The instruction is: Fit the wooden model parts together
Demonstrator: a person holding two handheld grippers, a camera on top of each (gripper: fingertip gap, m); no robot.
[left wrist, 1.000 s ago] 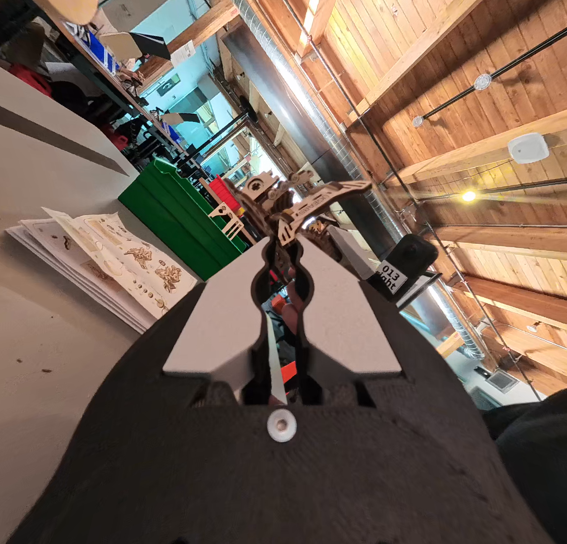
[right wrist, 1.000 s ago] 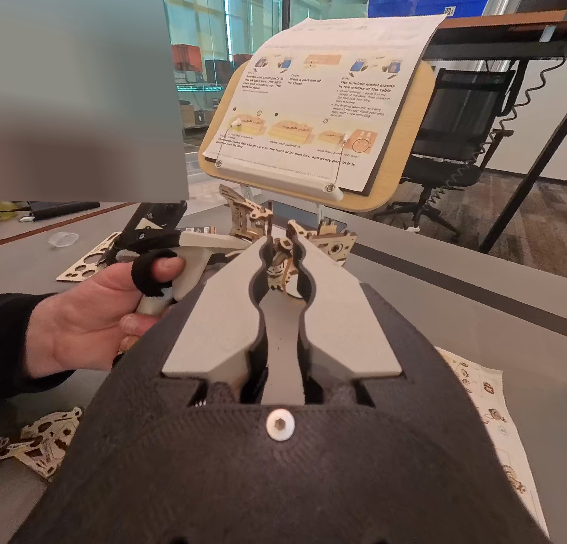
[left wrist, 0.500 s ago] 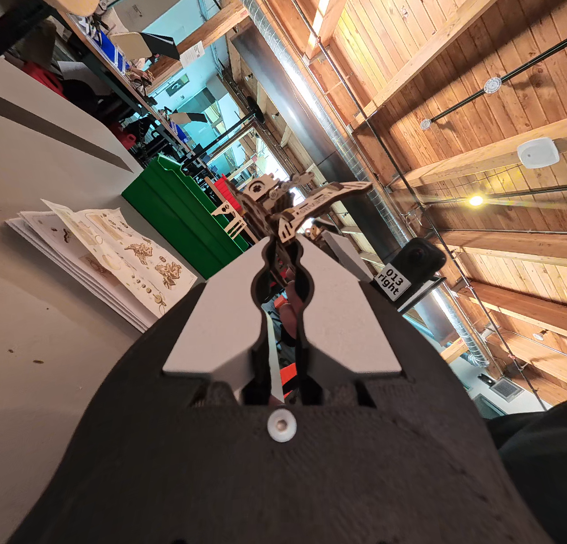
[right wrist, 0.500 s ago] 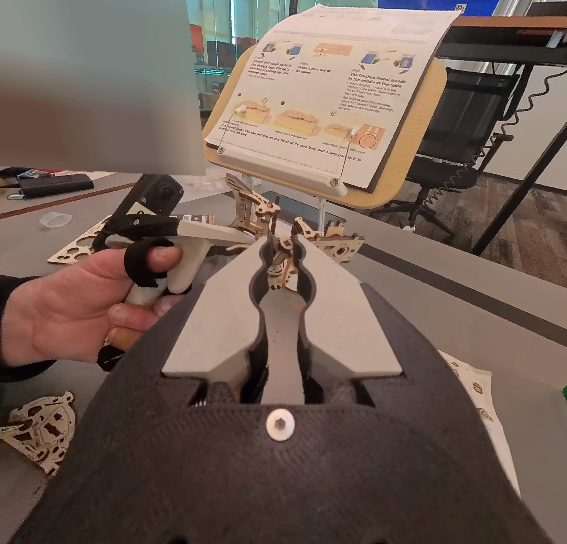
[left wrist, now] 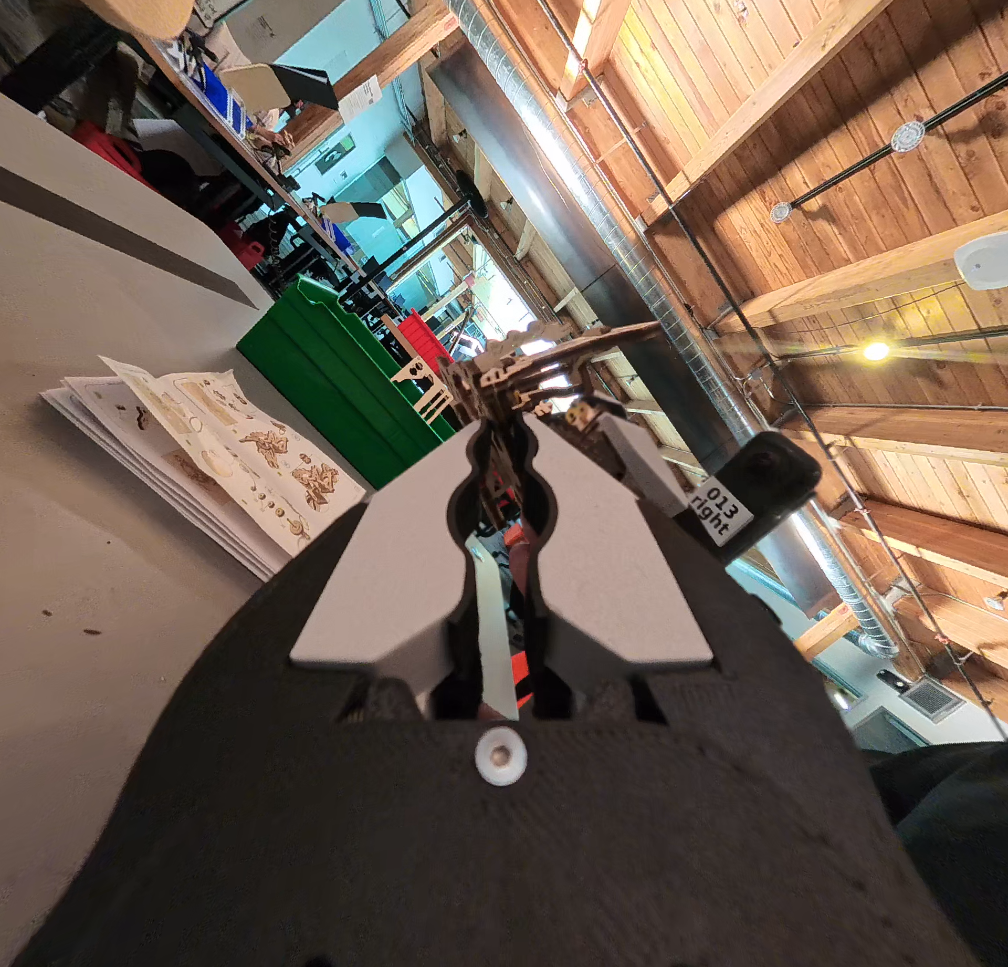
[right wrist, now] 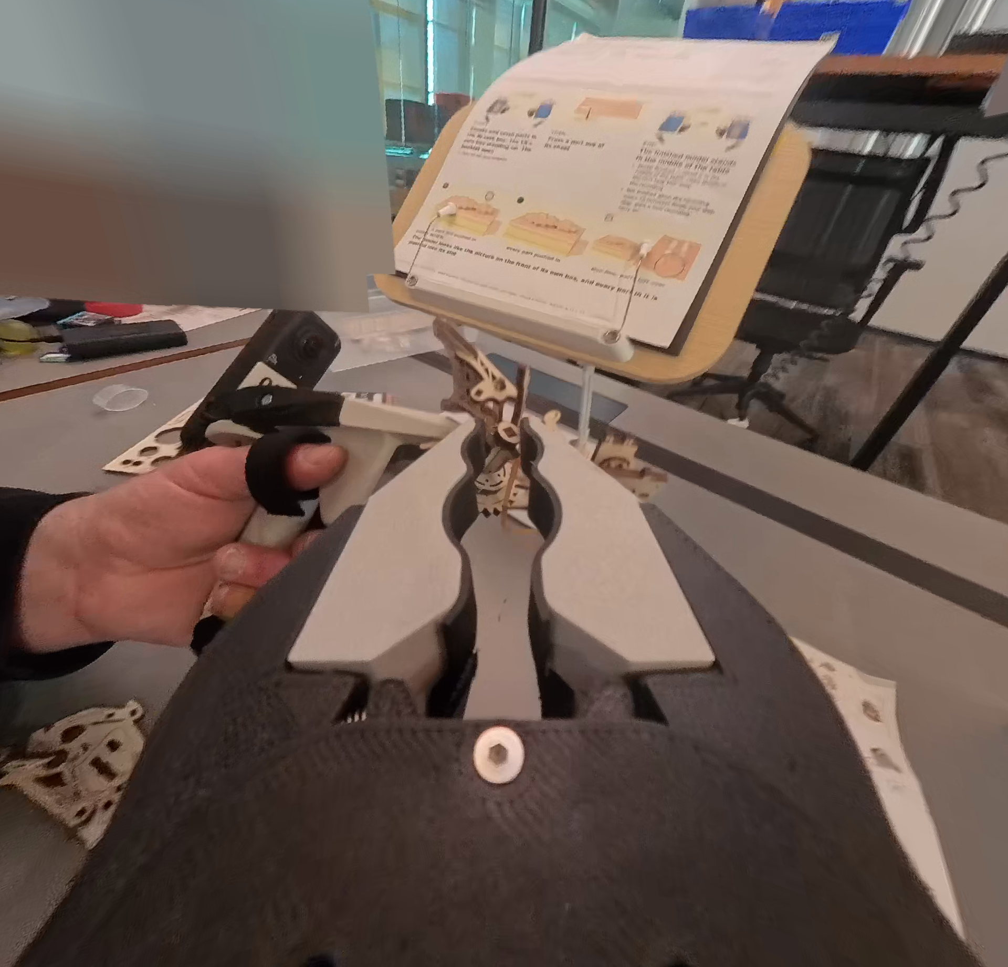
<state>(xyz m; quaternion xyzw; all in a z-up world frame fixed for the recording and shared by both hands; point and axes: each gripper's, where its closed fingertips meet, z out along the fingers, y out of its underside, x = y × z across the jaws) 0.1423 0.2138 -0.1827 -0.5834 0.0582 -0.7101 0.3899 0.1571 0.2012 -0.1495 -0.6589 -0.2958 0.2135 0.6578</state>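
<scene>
- The left gripper [left wrist: 502, 428] is clamping narrowly on the lower edge of the wooden model assembly [left wrist: 523, 373], its 2 pads pressing on thin plywood while the rest of the model is sticking out beyond the tips, well above the grey table [left wrist: 109, 504].
- The right gripper [right wrist: 502, 439] is pinching the same model [right wrist: 480, 389] from the other side, its jaws nearly closed on a thin wooden stick and a small disc-like piece [right wrist: 507, 432] at the model's middle.
- Risk, as I judge it: both claws are gripping thin laser-cut wood, so any twist of one against the other is likely to be snapping a tab or prying a fitted joint apart.
- Another risk: the stick is sitting at the very tips, so a skewed push could be slipping it out sideways rather than seating it.
- The left gripper is tilting steeply upward, its camera facing the wooden ceiling; the person's left hand [right wrist: 163, 537] is wrapping its handle with a finger through the black trigger loop.
- The right gripper is lying roughly level, pointing toward the instruction stand [right wrist: 600, 220].
- Farther out, a green bin [left wrist: 338, 384], an open instruction booklet [left wrist: 218, 449] and emptied part sheets [right wrist: 71, 771] are lying on the table.
</scene>
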